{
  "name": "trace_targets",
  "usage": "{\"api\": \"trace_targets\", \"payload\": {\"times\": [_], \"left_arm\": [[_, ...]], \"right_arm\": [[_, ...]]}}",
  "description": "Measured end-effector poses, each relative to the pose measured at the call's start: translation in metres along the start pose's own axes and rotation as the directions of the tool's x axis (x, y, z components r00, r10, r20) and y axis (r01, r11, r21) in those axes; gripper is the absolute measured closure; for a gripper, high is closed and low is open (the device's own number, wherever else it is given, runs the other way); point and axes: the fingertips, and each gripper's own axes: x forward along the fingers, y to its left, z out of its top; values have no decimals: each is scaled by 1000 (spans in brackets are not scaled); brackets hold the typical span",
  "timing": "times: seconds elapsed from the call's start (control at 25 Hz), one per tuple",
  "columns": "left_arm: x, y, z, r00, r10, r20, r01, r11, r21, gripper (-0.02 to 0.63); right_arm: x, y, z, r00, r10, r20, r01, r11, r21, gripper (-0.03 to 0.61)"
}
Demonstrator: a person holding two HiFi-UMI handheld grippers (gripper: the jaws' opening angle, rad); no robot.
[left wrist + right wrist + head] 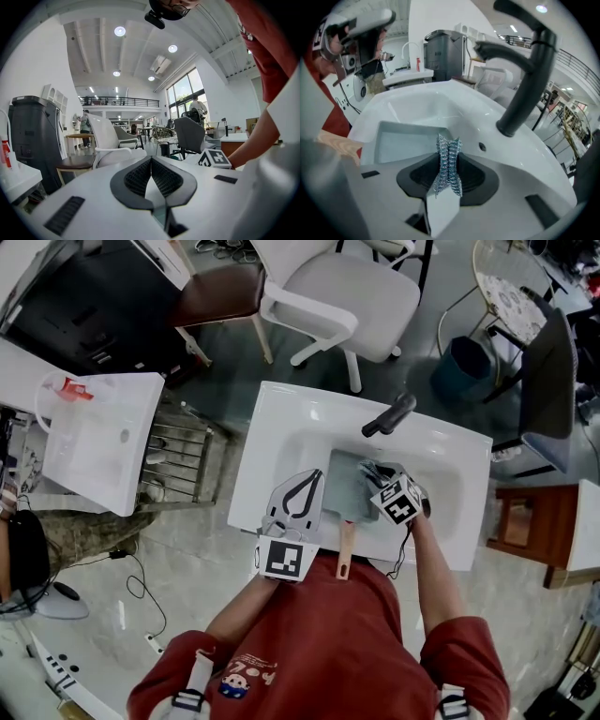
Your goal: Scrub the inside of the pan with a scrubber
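A grey square pan [349, 491] with a wooden handle [345, 551] lies in the white sink [274, 432]. My right gripper [373, 471] hovers over the pan's far right corner, shut on a silvery steel-wool scrubber [448, 161]. In the right gripper view the pan [405, 140] sits just below and left of the scrubber, its handle [341, 146] at the left edge. My left gripper [317, 478] is held above the pan's left side, level and aimed out at the room. Its jaws [151, 163] meet at the tips with nothing between them.
A black faucet [389, 415] rises at the sink's far rim, close beyond the right gripper [525, 79]. A white side counter [103, 442] stands to the left. Beyond the sink are a white chair [342, 292], a brown stool [220, 292] and a blue bin [462, 367].
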Motion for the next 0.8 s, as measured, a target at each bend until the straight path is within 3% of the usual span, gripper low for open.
{"api": "trace_targets", "payload": {"times": [0.2,0.4,0.56,0.8], "left_arm": [[-1,-2,-1,1000,-7,-8,8,1000,4,597],[0,-3,2,1000,-18,-6,18,1000,8,597],[2,-2,7,1000,-23,-2,23,1000,15,597],[1,2,22,1000,-17,19,17,1000,17,597]], "right_arm": [[-53,10,1,986,-79,145,54,984,170,443],[-99,18,16,947,-173,270,85,947,310,442],[-134,12,35,895,-261,361,107,912,396,440],[-186,-4,66,789,-409,459,171,863,475,434]]}}
